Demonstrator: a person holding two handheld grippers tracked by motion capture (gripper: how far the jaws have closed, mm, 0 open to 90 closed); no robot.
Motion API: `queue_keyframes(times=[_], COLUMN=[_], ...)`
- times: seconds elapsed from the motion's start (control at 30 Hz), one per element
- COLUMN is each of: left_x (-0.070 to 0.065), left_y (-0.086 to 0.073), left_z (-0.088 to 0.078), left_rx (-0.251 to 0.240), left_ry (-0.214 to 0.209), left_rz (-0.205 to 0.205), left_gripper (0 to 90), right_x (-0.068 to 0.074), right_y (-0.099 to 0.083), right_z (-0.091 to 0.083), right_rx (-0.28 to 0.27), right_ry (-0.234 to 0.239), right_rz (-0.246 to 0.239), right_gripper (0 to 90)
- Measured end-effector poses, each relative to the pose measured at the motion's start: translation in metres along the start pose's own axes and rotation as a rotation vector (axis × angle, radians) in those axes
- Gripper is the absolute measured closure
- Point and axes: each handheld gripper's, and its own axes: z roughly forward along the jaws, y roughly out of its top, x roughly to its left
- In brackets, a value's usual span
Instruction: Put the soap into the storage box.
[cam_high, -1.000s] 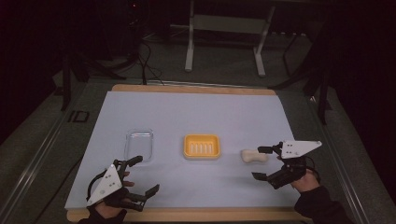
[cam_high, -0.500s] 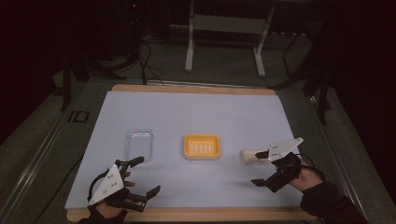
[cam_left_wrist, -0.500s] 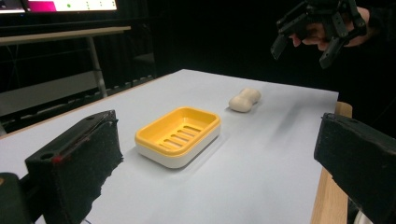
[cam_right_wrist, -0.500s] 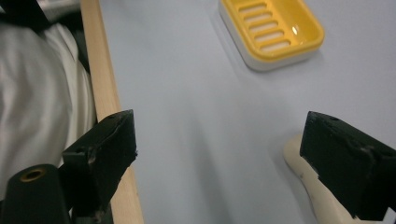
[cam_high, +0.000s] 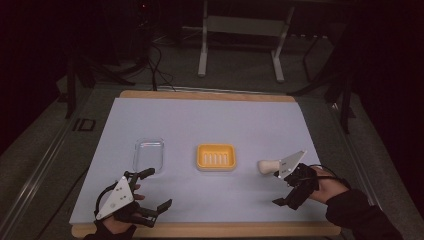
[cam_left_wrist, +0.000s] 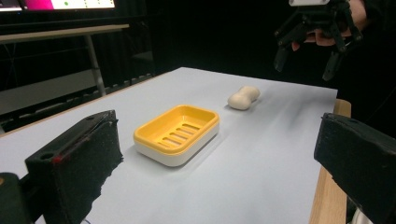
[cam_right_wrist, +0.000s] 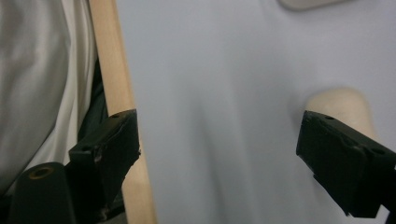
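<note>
While my right gripper (cam_high: 286, 186) jaws, just closing slightly, stand wide and empty beside the cream waisted soap bar (cam_high: 268, 165), my left gripper (cam_high: 156, 190) gapes empty.

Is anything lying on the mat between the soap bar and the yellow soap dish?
Nothing visible does. Bare mat separates the soap bar from the yellow soap dish. The right hand-held gripper hovers open by the bar, on the side away from the dish.

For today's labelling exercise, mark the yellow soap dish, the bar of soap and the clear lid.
yellow soap dish (cam_left_wrist: 177, 134), left gripper view, slotted floor.
bar of soap (cam_left_wrist: 243, 97), left gripper view, narrow middle.
clear lid (cam_high: 148, 154), high view, flat centre.
</note>
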Motion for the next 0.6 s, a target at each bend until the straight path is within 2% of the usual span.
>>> queue_keyframes(times=[0.23,0.33,0.43,0.6], left_x=[-0.0001,-0.0002,-0.0004,-0.0004], left_y=[-0.0002,-0.0004,-0.0003,-0.0005], left_z=[0.0003,0.0005,0.0004,0.0006], left_rx=[0.007,0.009,0.009,0.012], left_ry=[0.0,-0.001,-0.002,-0.004], left_rz=[0.002,0.001,0.001,-0.001], left_gripper=[0.7,0.7,0.7,0.7], right_x=[-0.0031,-0.006,-0.0078,-0.0097], right_y=[0.0019,0.0035,0.0046,0.0067], right_z=[0.003,0.0035,0.0051,0.0065], right_rx=[0.07,0.104,0.14,0.196], right_ry=[0.047,0.07,0.065,0.067], right_rz=[0.006,0.034,0.052,0.037], right_gripper=[12.9,12.8,12.7,12.9])
